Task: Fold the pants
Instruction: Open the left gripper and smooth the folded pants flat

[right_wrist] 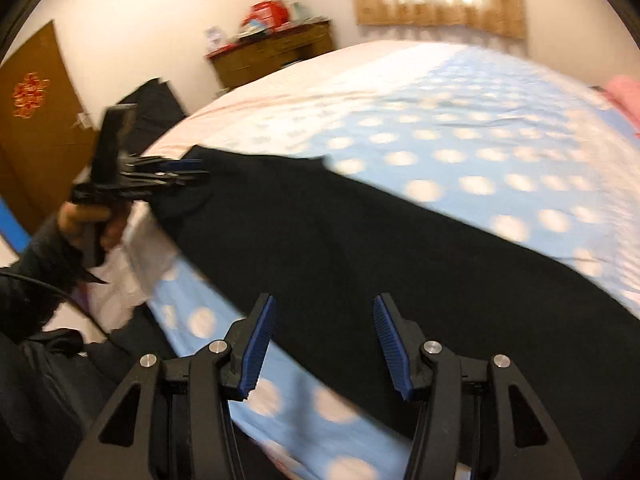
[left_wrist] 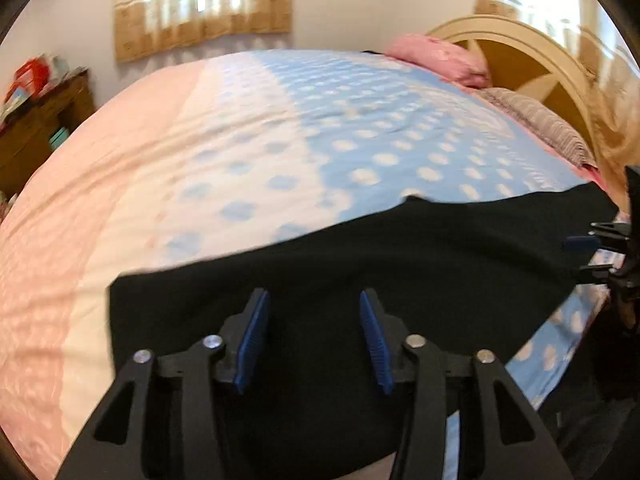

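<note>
Black pants (left_wrist: 400, 248) lie flat in a long band along the near edge of the bed (left_wrist: 360, 140). In the left wrist view, my left gripper (left_wrist: 313, 295) hovers over the pants' left part. It is open, its blue pads apart, with nothing pinched. My right gripper (left_wrist: 584, 256) shows at the pants' right end. In the right wrist view, the pants (right_wrist: 360, 240) stretch from the far left to the near right. My right gripper (right_wrist: 325, 301) is open above their near edge. My left gripper (right_wrist: 196, 171), held by a hand (right_wrist: 88, 216), is at their far end.
The bed sheet (right_wrist: 460, 140) is blue with white dots, then pink further off. A pink pillow (left_wrist: 436, 56), a grey striped cloth (left_wrist: 540, 124) and a headboard (left_wrist: 532, 60) are at the bed's head. Beyond the bed stand a wooden dresser (right_wrist: 276, 52) and a brown door (right_wrist: 36, 120).
</note>
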`<act>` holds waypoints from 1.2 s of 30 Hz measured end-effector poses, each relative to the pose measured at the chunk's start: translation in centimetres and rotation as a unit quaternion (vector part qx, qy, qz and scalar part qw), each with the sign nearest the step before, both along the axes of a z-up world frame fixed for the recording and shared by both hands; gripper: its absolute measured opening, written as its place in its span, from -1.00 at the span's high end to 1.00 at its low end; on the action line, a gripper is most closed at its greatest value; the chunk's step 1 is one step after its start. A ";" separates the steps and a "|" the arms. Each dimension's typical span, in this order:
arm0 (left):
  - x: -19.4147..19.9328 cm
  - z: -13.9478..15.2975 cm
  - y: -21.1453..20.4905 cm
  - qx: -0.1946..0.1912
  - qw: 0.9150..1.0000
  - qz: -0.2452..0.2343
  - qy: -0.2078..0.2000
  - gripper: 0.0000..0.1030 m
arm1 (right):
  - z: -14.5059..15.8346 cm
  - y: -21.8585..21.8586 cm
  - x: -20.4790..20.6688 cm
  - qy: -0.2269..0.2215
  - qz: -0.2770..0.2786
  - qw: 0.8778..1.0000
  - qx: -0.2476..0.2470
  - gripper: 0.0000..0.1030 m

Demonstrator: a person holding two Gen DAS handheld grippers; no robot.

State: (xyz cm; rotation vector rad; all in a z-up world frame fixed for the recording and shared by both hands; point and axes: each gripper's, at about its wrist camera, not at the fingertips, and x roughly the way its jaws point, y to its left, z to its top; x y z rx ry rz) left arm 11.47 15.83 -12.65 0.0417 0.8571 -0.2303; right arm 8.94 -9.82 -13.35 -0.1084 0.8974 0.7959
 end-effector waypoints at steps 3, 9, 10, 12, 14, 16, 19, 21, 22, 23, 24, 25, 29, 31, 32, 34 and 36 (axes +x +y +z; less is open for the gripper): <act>-0.5 -1.9 0.1 0.019 1.000 0.009 0.017 -0.02 | -3.0 2.7 -0.5 0.048 0.040 0.998 -0.021 -0.04; -1.0 -1.7 1.8 0.022 1.000 0.003 -0.007 -0.04 | -3.1 2.8 -2.4 0.064 0.053 0.997 -0.002 -0.07; -0.9 -1.5 2.4 0.015 1.000 0.006 -0.007 -0.04 | -2.4 2.3 -2.1 0.053 0.041 0.998 0.011 -0.07; -0.9 -1.1 3.0 0.006 1.000 0.008 -0.008 -0.04 | -1.5 1.7 -1.5 0.034 0.019 0.999 0.016 -0.07; -1.1 -1.2 3.2 0.002 1.000 0.007 -0.007 -0.03 | -1.6 1.4 -0.8 0.037 -0.006 0.999 0.005 -0.07; -1.4 -1.3 3.0 0.009 1.000 0.004 -0.012 -0.03 | -3.5 1.5 -0.1 0.085 -0.007 0.996 -0.017 -0.07; -1.9 -1.4 3.0 0.016 1.000 -0.004 -0.014 -0.03 | -4.1 2.0 -1.6 0.059 0.011 0.997 -0.042 -0.07; -2.4 -1.4 3.1 0.022 1.000 -0.007 -0.022 -0.03 | -3.2 2.0 -1.7 0.052 0.010 0.998 -0.029 -0.07; -2.5 -1.3 3.0 0.025 0.999 -0.007 -0.023 -0.03 | -2.4 1.6 -1.6 0.042 0.004 0.999 -0.009 -0.07; -2.4 -1.2 2.9 0.026 0.999 -0.005 -0.023 -0.03 | -1.7 1.0 -1.2 0.030 -0.008 0.999 0.009 -0.07; -2.3 -1.0 2.8 0.026 0.999 -0.001 -0.023 -0.03 | -1.1 0.5 -0.8 0.024 -0.019 0.999 0.013 -0.07; -2.2 -0.7 2.6 0.026 0.999 0.004 -0.025 -0.04 | -0.6 -0.4 0.0 0.016 -0.043 0.999 0.012 -0.07; -1.5 0.7 1.9 0.004 0.999 0.008 -0.042 -0.24 | -0.1 -4.8 2.7 0.013 -0.142 0.990 -0.004 -0.07; -1.0 0.5 1.4 -0.002 0.999 0.005 -0.033 -0.28 | -0.7 -8.2 3.8 0.021 -0.199 0.980 -0.007 -0.07; -0.7 0.2 1.2 0.004 1.000 0.005 -0.026 -0.28 | -1.1 -9.9 4.3 0.029 -0.222 0.974 -0.013 -0.07; 0.1 -1.3 0.7 0.036 0.999 0.015 0.001 -0.28 | -2.7 -12.9 5.2 0.049 -0.263 0.963 -0.032 -0.07; 0.1 -2.1 0.6 0.044 0.999 0.019 0.003 -0.28 | -2.4 -15.5 5.4 0.056 -0.250 0.966 0.015 -0.07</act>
